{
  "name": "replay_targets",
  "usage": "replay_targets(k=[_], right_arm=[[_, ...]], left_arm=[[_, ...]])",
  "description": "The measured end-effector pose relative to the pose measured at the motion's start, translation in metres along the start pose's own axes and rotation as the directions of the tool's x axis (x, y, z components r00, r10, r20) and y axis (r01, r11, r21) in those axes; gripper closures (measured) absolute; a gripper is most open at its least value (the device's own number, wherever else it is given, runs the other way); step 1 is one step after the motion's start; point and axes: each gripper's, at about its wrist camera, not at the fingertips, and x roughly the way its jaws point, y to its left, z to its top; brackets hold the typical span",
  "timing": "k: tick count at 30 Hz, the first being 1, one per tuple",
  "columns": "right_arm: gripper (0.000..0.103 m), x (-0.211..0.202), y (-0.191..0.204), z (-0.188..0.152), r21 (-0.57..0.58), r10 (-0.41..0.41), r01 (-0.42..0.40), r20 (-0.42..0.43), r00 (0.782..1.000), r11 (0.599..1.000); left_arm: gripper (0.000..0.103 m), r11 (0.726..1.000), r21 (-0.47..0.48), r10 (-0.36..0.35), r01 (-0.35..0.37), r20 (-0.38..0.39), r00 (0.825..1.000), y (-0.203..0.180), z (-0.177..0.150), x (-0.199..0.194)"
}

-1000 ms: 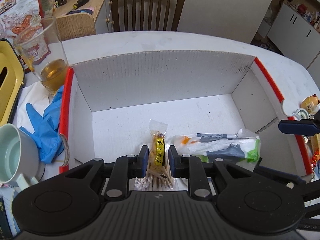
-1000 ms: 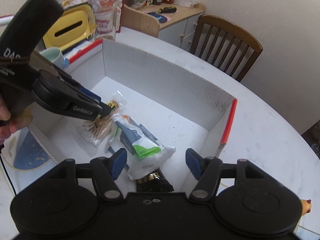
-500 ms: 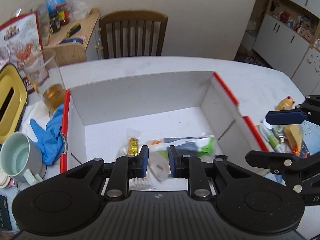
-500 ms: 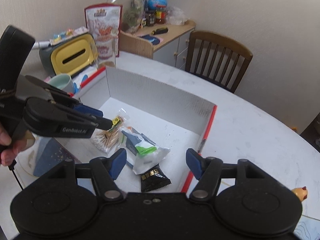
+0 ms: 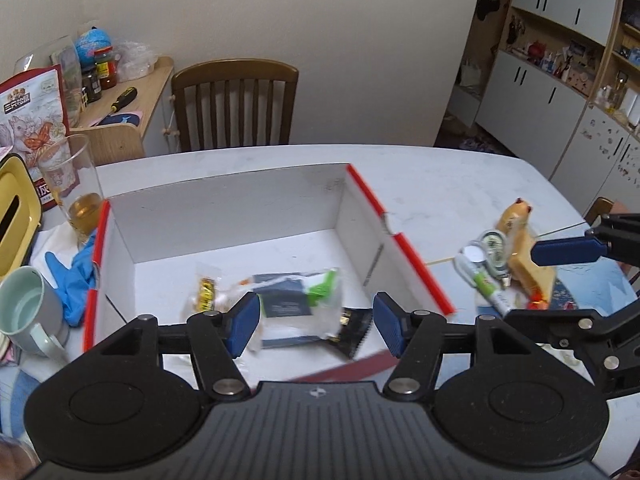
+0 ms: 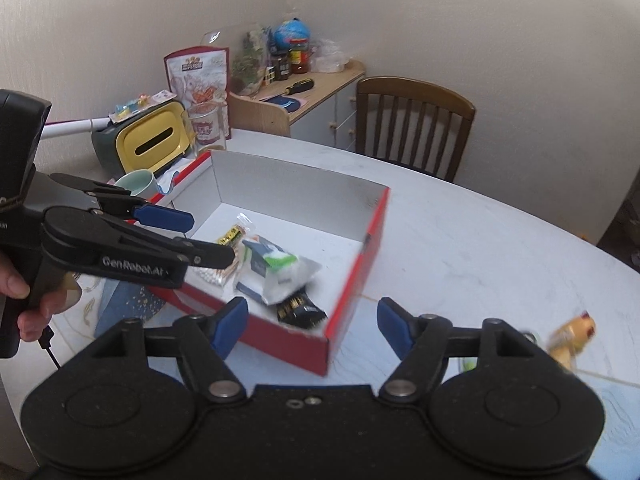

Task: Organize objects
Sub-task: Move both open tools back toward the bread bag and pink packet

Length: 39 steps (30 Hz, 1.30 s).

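We've got three packets in the box (image 5: 224, 200): snack stick packet (image 5: 205, 295), white pouch (image 5: 298, 304), dark packet (image 5: 352, 330). Left gripper (image 5: 316, 322) just opened, empty; right gripper (image 6: 312, 328) spread, empty (next items lie outside).

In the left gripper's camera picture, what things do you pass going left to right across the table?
Mug → blue glove → red-edged box → white pen → yellow toy.
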Motion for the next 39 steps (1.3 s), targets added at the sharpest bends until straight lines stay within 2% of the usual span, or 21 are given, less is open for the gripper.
replay_targets(k=[3,7,9,21,22,24,31,39], right_arm=[[0.026,-0.017,-0.012,-0.015,0.019,-0.02,0.019,0.015,1.0,1.0],[0.021,-0.038,-0.03,-0.037,0.044,-0.054,0.053,0.028,0.998,0.998],[0.02,-0.048,-0.041,-0.048,0.058,-0.077,0.075,0.029,0.997,0.995],[0.019,-0.085,-0.119,-0.115,0.158,-0.158,0.158,-0.01,0.987,0.975],[0.019,-0.086,-0.125,-0.119,0.161,-0.163,0.163,-0.014,0.986,0.973],[0.019,-0.087,-0.137,-0.128,0.168,-0.167,0.168,-0.021,0.986,0.971],[0.019,-0.082,-0.167,-0.152,0.164,-0.174,0.181,-0.057,0.983,0.97],[0.019,-0.068,-0.204,-0.17,0.174,-0.162,0.178,-0.1,0.982,0.968]], left_arm=[[0.031,1.0,0.001,-0.011,0.011,0.014,1.0,-0.014,-0.005,-0.006],[0.028,1.0,-0.005,-0.029,0.03,0.033,0.999,-0.033,-0.01,-0.01],[0.021,0.999,-0.013,-0.036,0.036,0.042,0.998,-0.044,-0.013,-0.011],[0.015,0.997,-0.029,-0.069,0.07,0.047,0.997,-0.119,-0.03,0.002],[0.013,0.997,-0.024,-0.069,0.07,0.045,0.997,-0.126,-0.031,0.004],[0.001,0.997,-0.013,-0.073,0.073,0.043,0.996,-0.141,-0.034,0.01],[0.0,0.996,0.019,-0.09,0.089,0.031,0.995,-0.189,-0.045,0.037],[0.0,0.988,0.142,-0.072,0.067,0.032,0.997,-0.243,-0.068,0.077]])
